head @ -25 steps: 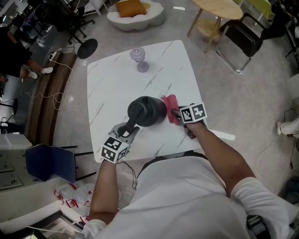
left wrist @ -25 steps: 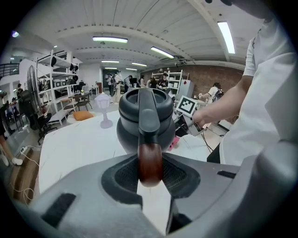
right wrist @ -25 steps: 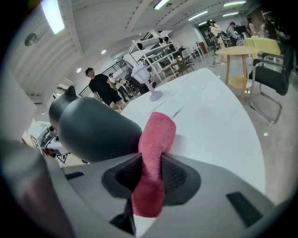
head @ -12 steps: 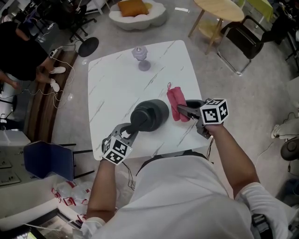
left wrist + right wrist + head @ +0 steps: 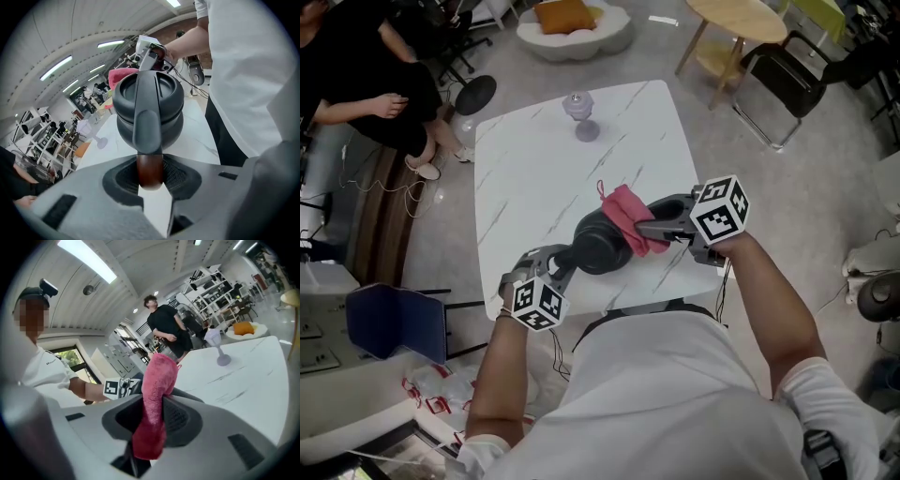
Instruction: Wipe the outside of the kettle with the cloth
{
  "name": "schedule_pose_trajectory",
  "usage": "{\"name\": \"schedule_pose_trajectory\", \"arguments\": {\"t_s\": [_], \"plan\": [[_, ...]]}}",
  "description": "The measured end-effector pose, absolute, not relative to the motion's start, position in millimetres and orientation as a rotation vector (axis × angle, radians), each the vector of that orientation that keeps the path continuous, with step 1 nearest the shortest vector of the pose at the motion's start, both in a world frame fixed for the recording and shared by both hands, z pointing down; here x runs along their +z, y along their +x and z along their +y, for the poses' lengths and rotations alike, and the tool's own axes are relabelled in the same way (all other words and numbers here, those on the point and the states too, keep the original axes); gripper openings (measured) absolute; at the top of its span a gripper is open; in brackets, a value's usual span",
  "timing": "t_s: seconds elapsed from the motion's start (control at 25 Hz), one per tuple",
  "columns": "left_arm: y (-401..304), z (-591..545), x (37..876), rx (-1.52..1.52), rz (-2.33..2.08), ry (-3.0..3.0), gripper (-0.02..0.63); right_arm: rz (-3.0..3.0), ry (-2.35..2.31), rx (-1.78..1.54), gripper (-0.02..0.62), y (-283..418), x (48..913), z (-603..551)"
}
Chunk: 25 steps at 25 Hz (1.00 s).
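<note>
My left gripper (image 5: 555, 268) is closed on the kettle's handle (image 5: 150, 169). In the left gripper view, the brown end of the handle sits between the two jaws, which stand part-way apart and press it from both sides. The kettle (image 5: 600, 246) is dark grey and sits over the near half of the white marbled desk (image 5: 534, 169). It is tilted so that its lid (image 5: 154, 89) faces the left gripper. I cannot tell whether its base rests on the desk.

My right gripper (image 5: 652, 225) is clamped on the pink cloth (image 5: 628, 216). In the right gripper view, a folded band of cloth (image 5: 157, 394) runs between the jaws and sticks out beyond them. In the head view, the free part of the cloth lies against the side of the kettle away from the handle. The right gripper is just beside that side.

A clear stemmed glass (image 5: 579, 114) stands upright at the far edge of the desk, well apart from the kettle.
</note>
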<state>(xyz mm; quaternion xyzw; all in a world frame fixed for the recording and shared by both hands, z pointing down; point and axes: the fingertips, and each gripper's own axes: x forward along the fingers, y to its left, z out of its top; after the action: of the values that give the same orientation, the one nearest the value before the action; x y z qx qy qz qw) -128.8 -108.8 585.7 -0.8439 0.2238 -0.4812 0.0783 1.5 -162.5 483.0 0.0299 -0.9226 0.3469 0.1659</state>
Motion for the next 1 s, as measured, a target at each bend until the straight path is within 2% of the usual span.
{"name": "schedule_pose_trajectory", "arguments": {"t_s": [0.28,1.0], "plan": [[-116.3,-107.8,577.3,-1.440,0.602,-2.448,0.106,-2.551,0.041,0.833,0.114,-13.9,492.5,-158.6],[-115.7,-121.9,581.7,-1.482,0.525,-2.328,0.104,-2.293,0.126,0.845,0.110,10.7,575.0,-196.2]]}}
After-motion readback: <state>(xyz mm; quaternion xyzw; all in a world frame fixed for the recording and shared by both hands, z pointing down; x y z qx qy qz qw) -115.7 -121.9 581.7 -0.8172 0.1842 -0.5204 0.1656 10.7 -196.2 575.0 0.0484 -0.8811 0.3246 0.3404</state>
